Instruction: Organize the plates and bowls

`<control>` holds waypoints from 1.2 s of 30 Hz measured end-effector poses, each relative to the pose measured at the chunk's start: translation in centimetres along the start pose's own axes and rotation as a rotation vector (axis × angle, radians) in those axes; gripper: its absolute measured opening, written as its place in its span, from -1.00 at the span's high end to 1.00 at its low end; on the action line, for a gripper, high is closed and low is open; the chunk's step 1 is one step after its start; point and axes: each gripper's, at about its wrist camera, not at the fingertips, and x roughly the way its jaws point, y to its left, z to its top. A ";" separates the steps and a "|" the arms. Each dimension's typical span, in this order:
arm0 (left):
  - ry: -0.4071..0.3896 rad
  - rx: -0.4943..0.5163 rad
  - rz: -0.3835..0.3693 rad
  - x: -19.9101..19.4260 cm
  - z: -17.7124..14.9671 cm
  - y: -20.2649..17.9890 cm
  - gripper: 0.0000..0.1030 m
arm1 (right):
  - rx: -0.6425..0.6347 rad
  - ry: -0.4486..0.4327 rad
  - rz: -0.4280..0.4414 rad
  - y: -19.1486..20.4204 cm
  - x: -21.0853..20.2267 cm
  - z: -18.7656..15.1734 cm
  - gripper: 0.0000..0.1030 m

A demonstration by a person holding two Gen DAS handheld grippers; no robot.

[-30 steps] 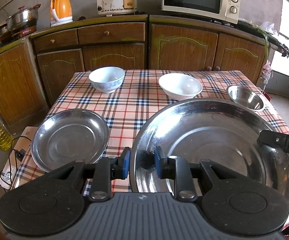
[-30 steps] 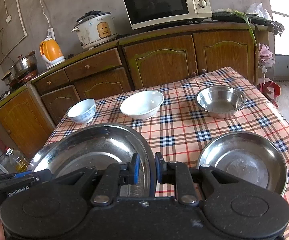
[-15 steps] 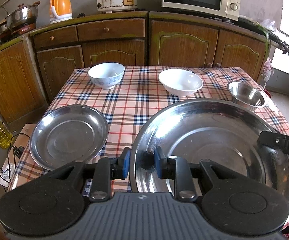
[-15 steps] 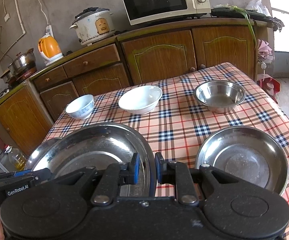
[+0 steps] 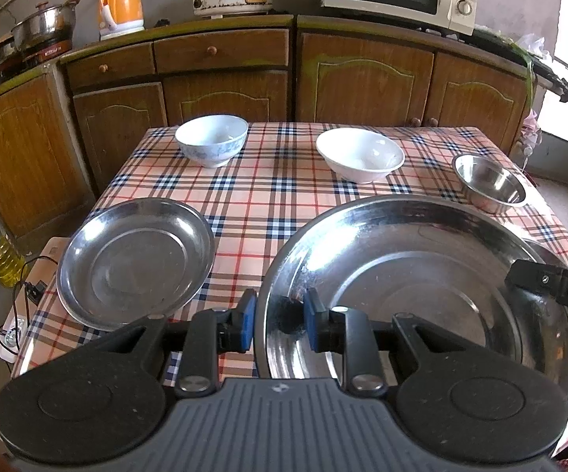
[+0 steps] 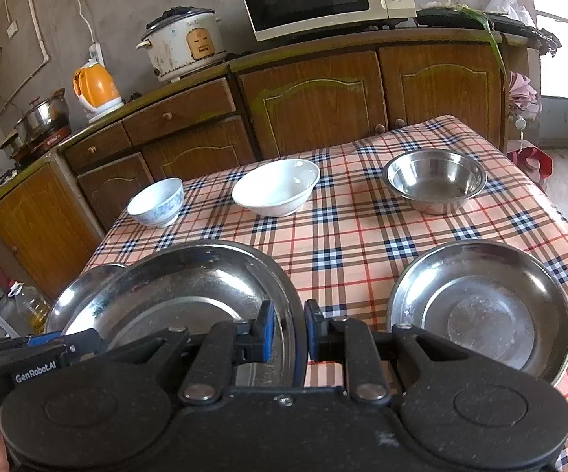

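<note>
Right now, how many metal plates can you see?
3: a big plate gripped at opposite rims by the left gripper and right gripper, one plate at the table's near-left, another plate near-right.

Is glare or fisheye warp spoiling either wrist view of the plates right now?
Left wrist view: window light blows out the right edge and streaks the large steel plate, yet its rim reads sharp; cabinets bow at the borders. Right wrist view: the window is overexposed at top right, the smaller steel plate shows soft sheen only; the table edge curves.
</note>
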 end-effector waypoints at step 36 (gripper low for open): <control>0.052 0.000 -0.008 3.9 -4.2 0.2 0.51 | -0.018 0.098 -0.033 -0.9 4.1 -5.0 0.56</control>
